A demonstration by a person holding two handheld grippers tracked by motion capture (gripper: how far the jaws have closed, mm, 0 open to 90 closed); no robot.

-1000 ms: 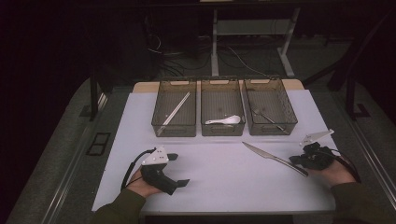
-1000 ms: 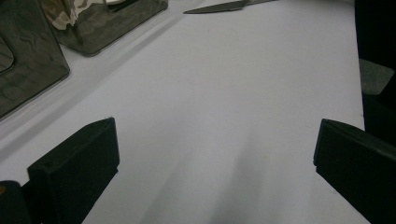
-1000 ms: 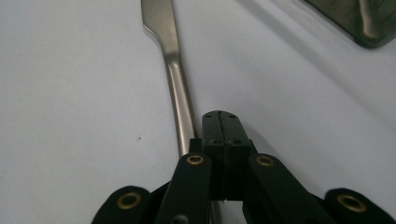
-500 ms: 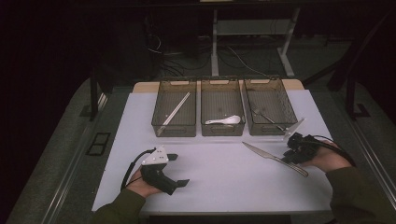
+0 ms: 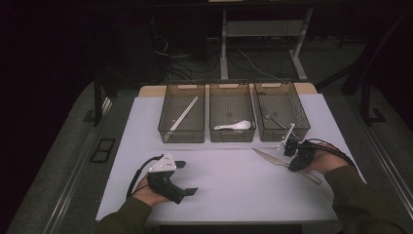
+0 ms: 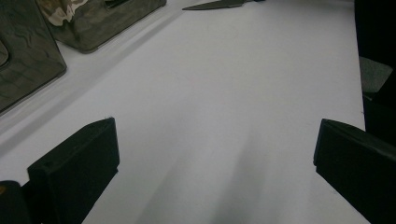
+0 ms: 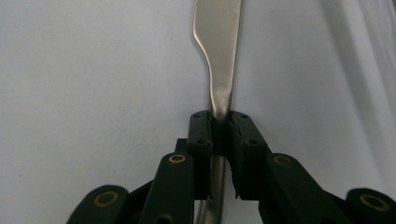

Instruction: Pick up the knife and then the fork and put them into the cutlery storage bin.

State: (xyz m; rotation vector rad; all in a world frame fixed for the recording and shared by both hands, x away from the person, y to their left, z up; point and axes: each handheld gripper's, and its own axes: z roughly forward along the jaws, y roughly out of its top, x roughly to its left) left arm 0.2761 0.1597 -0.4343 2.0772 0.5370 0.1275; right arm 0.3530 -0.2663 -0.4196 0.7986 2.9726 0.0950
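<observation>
Pinching the table knife (image 7: 219,56) at its neck, where the jaws get real purchase, the right gripper (image 5: 298,155) has it flat on the white table (image 5: 229,190) just before the fork bin (image 5: 281,111), while the left gripper (image 5: 187,178) rests wide open and empty, probably just keeping clear.

Three bins in a row at the far side of the mat (image 5: 229,195): left bin (image 5: 181,113) holds a stick (image 5: 183,113), middle bin (image 5: 232,111) a spoon (image 5: 234,126), right bin (image 5: 282,111) a utensil. Knife (image 5: 267,157) on the mat, in front of the right bin.
</observation>
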